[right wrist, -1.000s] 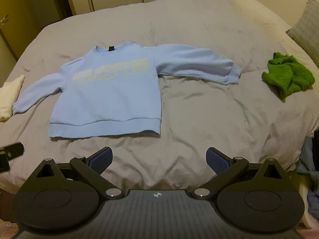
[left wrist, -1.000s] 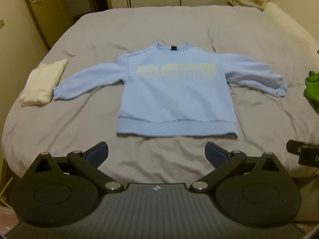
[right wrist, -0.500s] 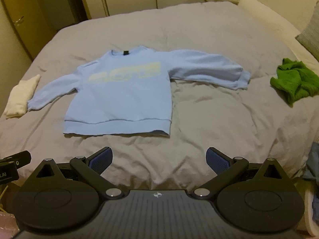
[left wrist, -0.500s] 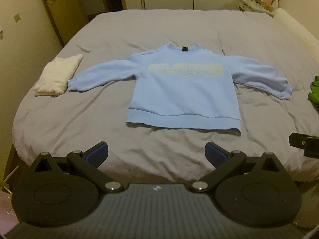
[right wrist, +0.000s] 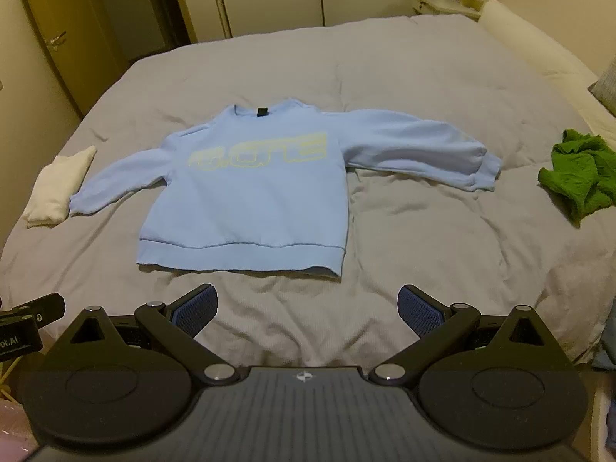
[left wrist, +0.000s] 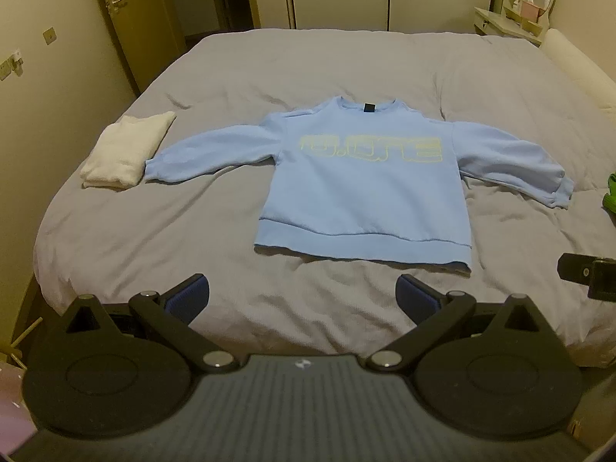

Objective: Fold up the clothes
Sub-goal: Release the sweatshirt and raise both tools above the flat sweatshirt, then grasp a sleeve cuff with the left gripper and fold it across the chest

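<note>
Ahead, blue sweatshirt [left wrist: 365, 196] flat, beyond both wide-spread, empty grippers: left [left wrist: 302, 296], right [right wrist: 306, 306].

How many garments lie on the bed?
3: blue sweatshirt spread flat mid-bed, folded white garment beside its left cuff, crumpled green garment at right.

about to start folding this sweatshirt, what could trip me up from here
1. The sweatshirt's left cuff lies right against the white cloth, so a claw closing there might snag both.
2. The duvet is soft and creased, so a low pinch at the hem may gather bedding too.
3. The right sleeve reaches toward the green garment; a sloppy sweep could drag it.
Both the left claw and right claw are open and short of the hem.
</note>
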A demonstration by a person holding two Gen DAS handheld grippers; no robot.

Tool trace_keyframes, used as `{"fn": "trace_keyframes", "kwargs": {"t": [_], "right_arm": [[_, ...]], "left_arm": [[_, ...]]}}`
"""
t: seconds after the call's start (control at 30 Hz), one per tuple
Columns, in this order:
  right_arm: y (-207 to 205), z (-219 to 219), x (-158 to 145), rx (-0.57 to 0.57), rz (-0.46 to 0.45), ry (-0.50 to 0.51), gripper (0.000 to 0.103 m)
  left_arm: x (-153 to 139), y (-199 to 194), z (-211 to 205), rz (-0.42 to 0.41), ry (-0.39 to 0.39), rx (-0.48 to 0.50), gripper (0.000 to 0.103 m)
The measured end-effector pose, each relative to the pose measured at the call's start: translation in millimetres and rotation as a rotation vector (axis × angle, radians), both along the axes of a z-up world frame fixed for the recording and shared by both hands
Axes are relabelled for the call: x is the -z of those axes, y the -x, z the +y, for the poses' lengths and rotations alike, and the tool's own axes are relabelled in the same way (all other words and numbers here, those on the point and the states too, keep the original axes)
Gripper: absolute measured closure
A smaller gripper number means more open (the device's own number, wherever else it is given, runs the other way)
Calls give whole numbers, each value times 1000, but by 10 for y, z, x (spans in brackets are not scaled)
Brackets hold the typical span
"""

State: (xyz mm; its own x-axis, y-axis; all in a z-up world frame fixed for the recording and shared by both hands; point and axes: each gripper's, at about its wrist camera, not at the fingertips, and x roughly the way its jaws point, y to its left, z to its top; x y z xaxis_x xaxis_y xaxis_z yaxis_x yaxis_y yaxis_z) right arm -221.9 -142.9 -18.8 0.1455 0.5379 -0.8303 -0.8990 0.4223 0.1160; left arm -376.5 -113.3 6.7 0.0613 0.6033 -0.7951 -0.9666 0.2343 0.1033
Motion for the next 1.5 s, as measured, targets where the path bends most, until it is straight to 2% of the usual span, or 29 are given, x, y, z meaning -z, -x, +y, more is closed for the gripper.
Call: {"fn": "trace_keyframes", "kwargs": {"t": [0.23,0.5,0.67,0.9,1.07,1.13,1.37,1.43,1.5], "right_arm": [[-112,107,26,8,8,-5,0],[-260,505,117,31,42,-3,0],[-301,911,199,48,45,14,0],[-360,1712,464,93,62,81,0],[-389,2360,877,82,96,135,0],[-399,2602,1133,76,126,147,0],[-312,3498,2133,72,122,306,0],[-309,3698,2367,90,120,319,0],[-316,3837,2538,108,110,323,1]], "left_arm": [[28,-114,166,4,-3,15,1],[112,-188,559,0,0,25,1],[294,-123,1152,-15,47,41,1],[572,-20,2031,-37,118,66,1],[854,130,2704,-67,180,64,1],[1106,279,3005,-89,227,29,1],[2136,813,3896,-167,393,-115,1],[2377,977,4094,-183,396,-154,1],[2514,1210,4239,-219,357,-213,1]]}}
